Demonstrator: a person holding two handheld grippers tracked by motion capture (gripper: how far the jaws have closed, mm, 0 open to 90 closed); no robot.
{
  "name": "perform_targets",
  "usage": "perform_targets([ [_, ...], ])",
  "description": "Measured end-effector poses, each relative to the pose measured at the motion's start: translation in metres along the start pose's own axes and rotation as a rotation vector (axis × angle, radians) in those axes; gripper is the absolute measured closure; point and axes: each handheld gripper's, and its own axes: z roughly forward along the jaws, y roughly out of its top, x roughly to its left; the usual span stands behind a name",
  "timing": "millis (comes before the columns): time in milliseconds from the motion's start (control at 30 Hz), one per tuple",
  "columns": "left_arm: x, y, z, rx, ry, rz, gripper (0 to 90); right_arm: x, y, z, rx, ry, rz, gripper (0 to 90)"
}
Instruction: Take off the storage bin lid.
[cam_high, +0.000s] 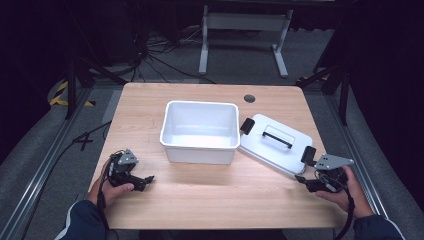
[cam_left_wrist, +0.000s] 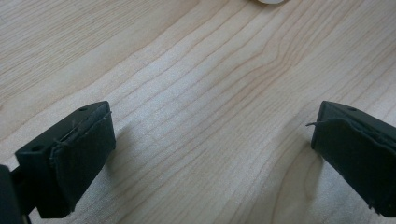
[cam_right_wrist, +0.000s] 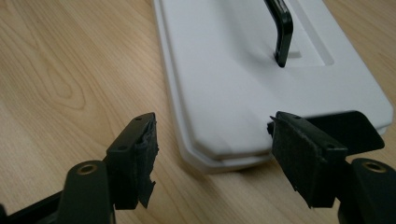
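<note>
Nothing looks started: the white bin (cam_high: 200, 131) sits uncovered mid-counter, its lid (cam_high: 276, 144) lying just beside it. Left gripper (cam_high: 141, 181) and right gripper (cam_high: 306, 181) both gape wide, empty.

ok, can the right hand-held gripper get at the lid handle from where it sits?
Probably yes: the right hand-held gripper is open at the lid edge, and nothing lies between it and the black handle.

High view looks down over table (cam_high: 210, 200); gripper views sit low; right shares lid (cam_right_wrist: 233, 84).
</note>
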Motion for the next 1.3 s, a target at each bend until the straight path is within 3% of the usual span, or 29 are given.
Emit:
perform_targets([
  [433,0.000,0.000,0.000,0.000,0.000,0.000,0.1,0.004,-0.031,0.009,0.010,-0.028,0.060,30.5],
  [500,0.000,0.000,0.000,0.000,0.000,0.000,0.1,0.004,-0.037,0.011,-0.007,-0.013,0.100,27.8],
  [767,0.000,0.001,0.002,-0.001,-0.005,-0.006,0.1,0.007,-0.050,0.015,-0.067,-0.025,0.159,22.1],
  [1000,0.000,0.001,0.002,-0.003,-0.004,-0.006,0.1,-0.001,-0.053,0.016,-0.044,0.020,0.241,18.8],
  [1300,-0.001,0.000,0.001,-0.003,0.005,-0.012,0.3,-0.001,-0.053,0.016,-0.042,0.023,0.241,18.4],
])
